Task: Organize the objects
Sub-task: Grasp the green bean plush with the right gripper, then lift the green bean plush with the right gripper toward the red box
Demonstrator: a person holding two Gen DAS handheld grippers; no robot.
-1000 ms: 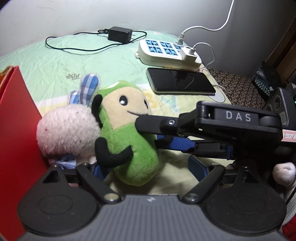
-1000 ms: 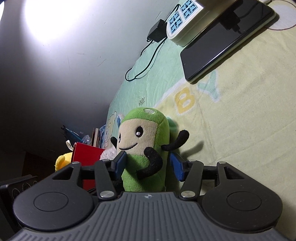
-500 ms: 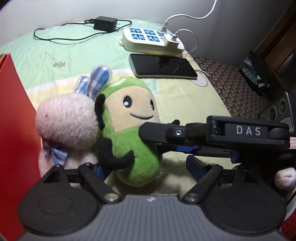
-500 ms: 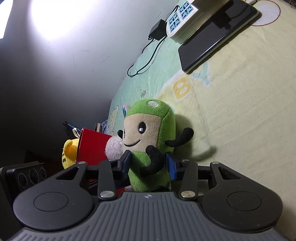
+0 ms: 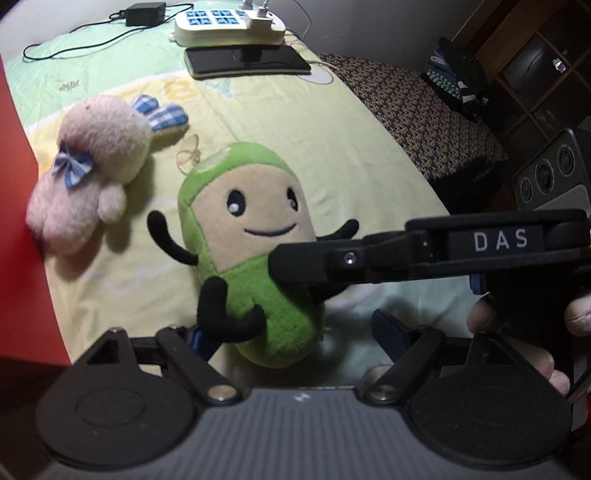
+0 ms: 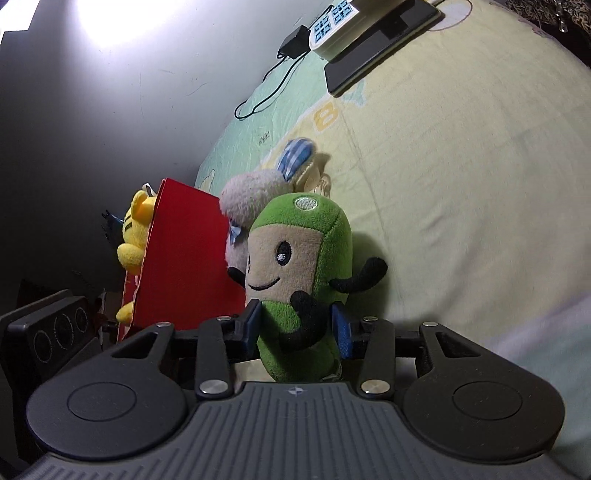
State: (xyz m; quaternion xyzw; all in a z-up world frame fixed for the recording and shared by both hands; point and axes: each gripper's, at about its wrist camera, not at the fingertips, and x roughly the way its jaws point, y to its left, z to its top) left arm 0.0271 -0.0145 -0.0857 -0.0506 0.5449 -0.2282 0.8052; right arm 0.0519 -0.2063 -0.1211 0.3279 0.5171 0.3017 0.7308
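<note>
Right hand-held gripper (image 6: pixel 295 330): my two blue pads (image 6: pixel 340 329) press on the lower green body of the green plush toy (image 6: pixel 301 280) from both sides — the grip is narrow and it holds the toy upright.
Same hand-held gripper from the left camera: it comes in from the right as a black arm with the letters DAS, and its finger lies across the toy's belly (image 5: pixel 255 266).
Left hand-held gripper (image 5: pixel 286 334): my fingers stand wide apart. The bottom of the green plush toy is between them, close to the left pad, but I cannot tell if it touches; the right pad (image 5: pixel 388 328) is apart from the toy.
Green plush toy: it has a beige face with a smile and thin black arms, and it is held above the bed sheet (image 5: pixel 332 147).
Red box (image 6: pixel 184 266): it stands just beside the green toy, on its left in the right camera. A yellow plush toy (image 6: pixel 135 229) shows over its far wall — I cannot see more of the inside.
Pink plush toy (image 5: pixel 88 170): it lies on the bed against the red wall (image 5: pixel 22 221), with a blue checked bow and checked ears.
Far end of the bed: a dark phone (image 5: pixel 247 61) lies just beside a white power strip (image 5: pixel 225 24), and a black adapter (image 5: pixel 144 8) with its cable is near.
</note>
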